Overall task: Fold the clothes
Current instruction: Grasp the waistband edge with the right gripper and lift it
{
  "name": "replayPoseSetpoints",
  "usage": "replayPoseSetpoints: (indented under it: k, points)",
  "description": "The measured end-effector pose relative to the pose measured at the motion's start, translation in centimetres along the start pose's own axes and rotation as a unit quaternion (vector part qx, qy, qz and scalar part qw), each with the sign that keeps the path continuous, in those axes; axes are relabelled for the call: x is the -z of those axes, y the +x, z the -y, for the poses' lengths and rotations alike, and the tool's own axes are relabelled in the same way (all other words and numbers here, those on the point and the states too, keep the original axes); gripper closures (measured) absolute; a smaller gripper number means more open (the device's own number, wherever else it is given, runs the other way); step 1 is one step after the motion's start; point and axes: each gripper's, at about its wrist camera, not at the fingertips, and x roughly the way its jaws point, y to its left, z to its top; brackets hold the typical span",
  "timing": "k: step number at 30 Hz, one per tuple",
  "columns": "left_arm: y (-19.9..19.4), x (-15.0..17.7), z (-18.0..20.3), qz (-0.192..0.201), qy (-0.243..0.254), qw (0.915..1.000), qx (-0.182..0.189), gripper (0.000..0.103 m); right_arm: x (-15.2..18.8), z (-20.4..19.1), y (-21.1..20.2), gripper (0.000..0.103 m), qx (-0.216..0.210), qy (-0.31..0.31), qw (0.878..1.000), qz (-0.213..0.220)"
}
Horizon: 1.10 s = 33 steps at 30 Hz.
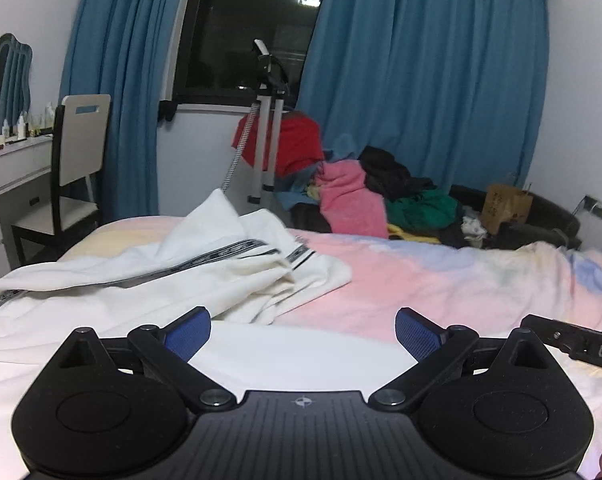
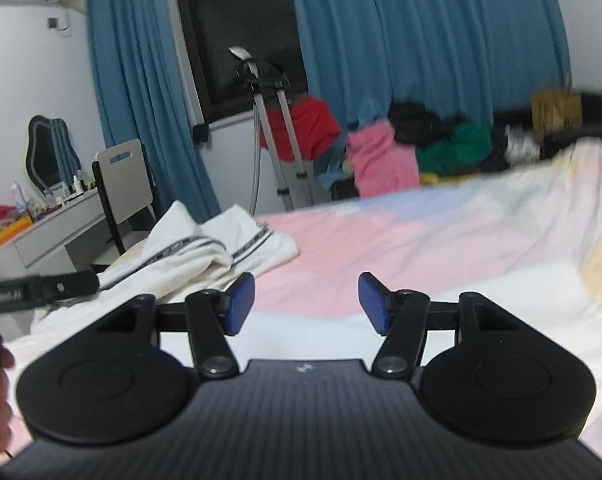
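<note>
1. While both grippers hang low over the bed [image 1: 441,280], the white garment [image 1: 149,280] with black patterned stripes lies crumpled on the bed's pastel cover, on the side of the bed nearest the chair [image 1: 81,168].
2. The left gripper [image 1: 303,334] has its fingers spread wide, and nothing is between the blue pads [image 1: 187,336]. The garment's bunched part is beyond the left finger and further toward the chair side of the bed; a smooth white cloth surface lies directly under and between the two fingers, but I cannot tell if the pads touch it.
3. The right gripper [image 2: 307,304] is also wide open and holds nothing. In its view the garment [image 2: 205,252] is on the bed beyond its left finger [image 2: 239,304], and the gap between the fingers looks onto the pink part of the bed [image 2: 421,248] cover, with white cloth just below.
4. In the right wrist view the black body of the left gripper [image 2: 41,286] reaches over the edge of the garment.
5. Behind the bed, a pile of clothes [image 1: 381,196] in pink, green, black and red lies before the blue curtains [image 1: 421,80].
</note>
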Motion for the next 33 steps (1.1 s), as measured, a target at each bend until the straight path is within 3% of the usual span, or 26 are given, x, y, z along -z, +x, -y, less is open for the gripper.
replayPoseSetpoints:
  k: [2,6,9,11,15,19,20,23,25,29,33]
  points:
    - [0.7,0.3,-0.9,-0.007,-0.006,0.9999,-0.005,0.003,0.1,0.2,2.7,0.042,-0.018,0.028,0.999,-0.029]
    - [1.7,1.2,-4.2,-0.021,-0.066,0.9974,0.018,0.002,-0.5,-0.3,10.3,0.042,-0.049,0.089,0.992,-0.079]
    - [3.6,2.7,-6.5,-0.045,-0.099,0.9939,0.020,0.002,-0.2,-1.2,17.4,0.042,-0.045,0.117,0.987,-0.104]
    - [5.4,3.6,-7.6,-0.059,-0.089,0.9942,0.010,0.002,0.1,-1.7,21.8,0.042,-0.043,0.141,0.981,-0.123]
    - [8.3,4.7,-9.5,-0.060,-0.096,0.9936,0.009,0.002,0.6,-1.6,28.8,0.042,-0.038,0.212,0.969,-0.121]
    - [10.6,5.2,-11.3,-0.054,-0.136,0.9890,0.025,0.002,0.1,-2.5,32.9,0.043,-0.027,0.207,0.973,-0.102]
    - [11.1,5.3,-11.6,-0.055,-0.142,0.9879,0.026,0.002,-0.2,-2.8,33.6,0.047,-0.022,0.200,0.975,-0.095]
    - [12.0,5.7,-11.7,-0.059,-0.138,0.9885,0.021,0.002,-1.0,-4.3,35.1,0.088,0.028,0.164,0.982,-0.088]
    - [12.2,5.8,-11.3,-0.060,-0.126,0.9901,0.016,0.002,-1.6,-5.0,34.9,0.094,0.055,0.146,0.985,-0.078]
    - [11.8,5.8,-10.0,-0.055,-0.103,0.9929,0.024,0.002,-3.7,-5.0,31.3,0.096,0.076,0.108,0.991,-0.034]
    - [11.5,5.9,-9.0,-0.064,-0.100,0.9918,0.048,0.002,-7.6,-0.3,26.6,0.096,0.136,0.096,0.986,0.001]
